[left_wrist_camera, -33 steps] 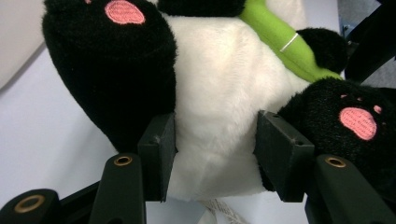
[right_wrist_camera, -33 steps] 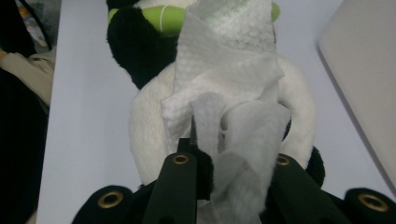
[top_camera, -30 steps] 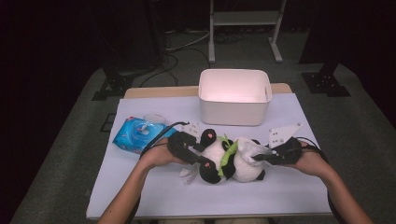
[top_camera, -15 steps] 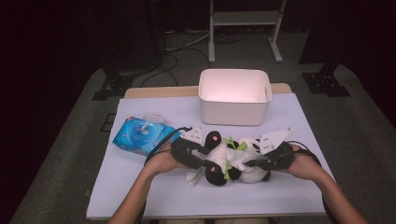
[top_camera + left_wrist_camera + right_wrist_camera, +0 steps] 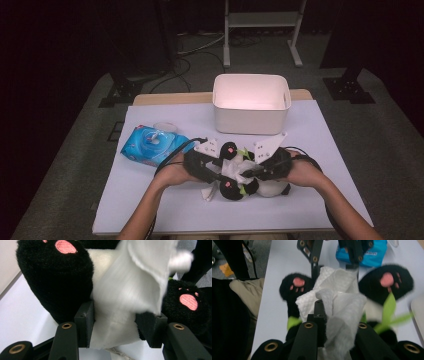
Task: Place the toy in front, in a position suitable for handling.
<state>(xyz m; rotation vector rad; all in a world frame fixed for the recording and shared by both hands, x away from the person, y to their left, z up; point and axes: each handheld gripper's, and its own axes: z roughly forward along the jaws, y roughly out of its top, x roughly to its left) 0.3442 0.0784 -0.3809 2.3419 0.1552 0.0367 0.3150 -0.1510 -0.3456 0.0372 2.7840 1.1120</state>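
My right claw (image 5: 334,322) pinches the limp wipe (image 5: 337,302); my left claw (image 5: 113,322) clamps the squashy plush panda (image 5: 110,290) at its belly.

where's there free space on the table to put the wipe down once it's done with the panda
Bare mat lies along the near edge left of the forearms, and at the right between the white bin and the table edge. It is crowded mid-table: panda toy, both grippers, and the blue wipes pack.
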